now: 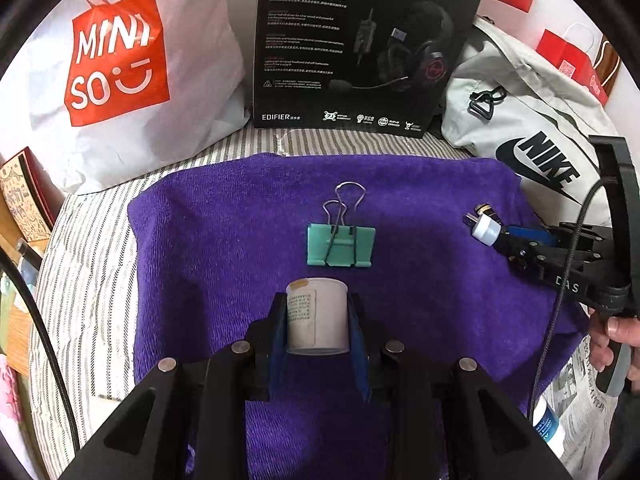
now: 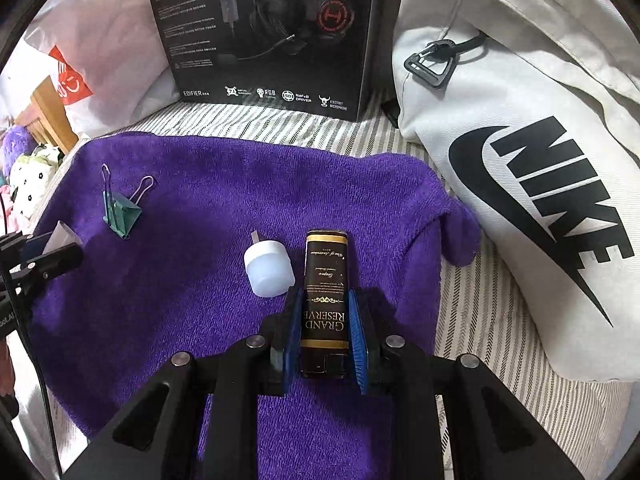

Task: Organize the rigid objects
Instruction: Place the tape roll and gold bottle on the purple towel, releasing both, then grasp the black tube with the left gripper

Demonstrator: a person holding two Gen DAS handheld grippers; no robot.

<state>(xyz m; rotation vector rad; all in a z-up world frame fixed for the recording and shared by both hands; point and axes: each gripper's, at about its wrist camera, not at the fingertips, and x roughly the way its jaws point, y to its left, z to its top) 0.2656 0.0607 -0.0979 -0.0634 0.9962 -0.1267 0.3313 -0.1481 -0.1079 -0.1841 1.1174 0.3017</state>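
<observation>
Items on one purple towel:

- White cylinder with printed label, one. Lies at 6 o'clock in the left wrist view, between the blue pads of the left gripper, jaws closed against both its sides.
- Green binder clip, one. At 12 o'clock from the cylinder, near it but apart, wire handles pointing away.
- Dark lighter marked "GRAND RESERVE", one. At 6 o'clock in the right wrist view, clamped between the narrowly spread pads of the right gripper.
- White bulb-shaped USB lamp, one. On the towel at 10 o'clock from the lighter, just beside it.

Surroundings, at 12 o'clock beyond the towel: one black headset box, one white Miniso bag, one grey Nike bag.
</observation>
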